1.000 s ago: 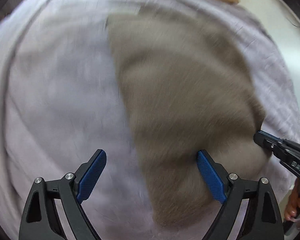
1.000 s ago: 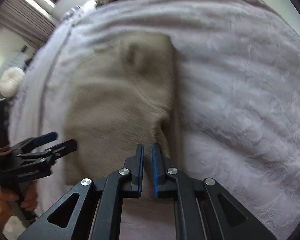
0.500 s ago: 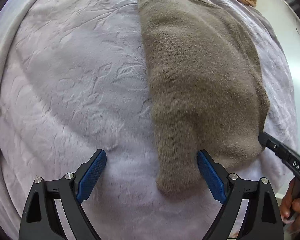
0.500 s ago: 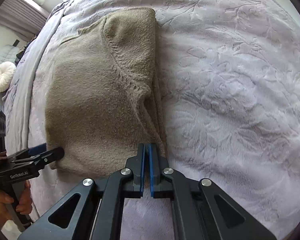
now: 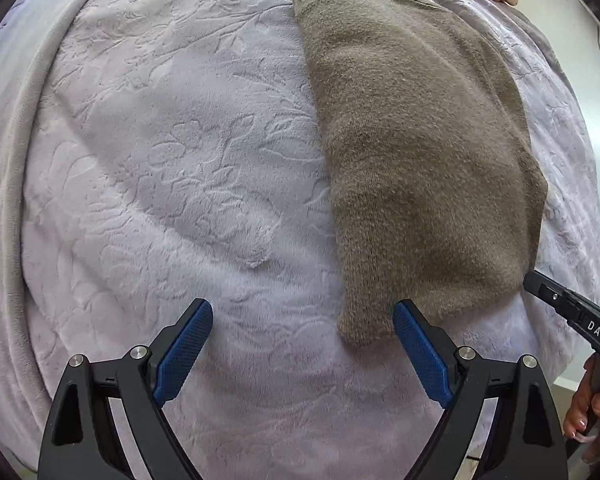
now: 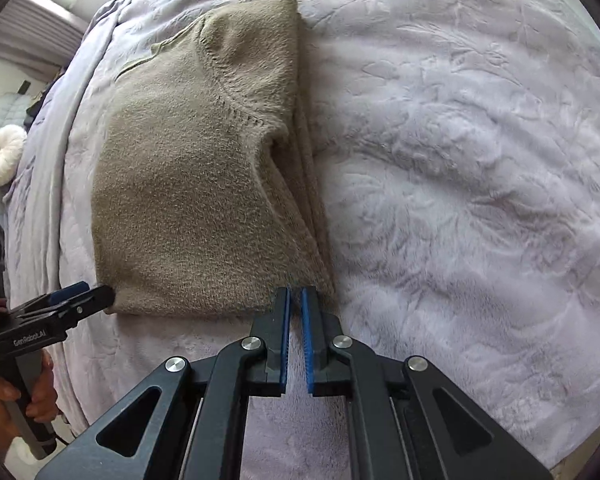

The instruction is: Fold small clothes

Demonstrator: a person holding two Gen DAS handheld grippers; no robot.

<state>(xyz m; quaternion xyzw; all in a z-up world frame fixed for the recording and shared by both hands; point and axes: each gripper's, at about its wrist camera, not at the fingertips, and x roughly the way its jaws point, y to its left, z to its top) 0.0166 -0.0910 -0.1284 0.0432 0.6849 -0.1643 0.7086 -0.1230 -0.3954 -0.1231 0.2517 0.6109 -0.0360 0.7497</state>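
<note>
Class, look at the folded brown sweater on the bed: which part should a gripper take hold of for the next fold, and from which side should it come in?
Probably the near hem corner of the sweater, where its stacked edges end beside the right gripper. Come from above with the jaws straddling that edge: the sweater lies flat on the bedspread, so only its edges offer something to pinch.

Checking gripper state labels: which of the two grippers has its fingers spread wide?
The left gripper: its blue fingers stand far apart over the blanket. The right gripper is nearly closed, empty.
</note>
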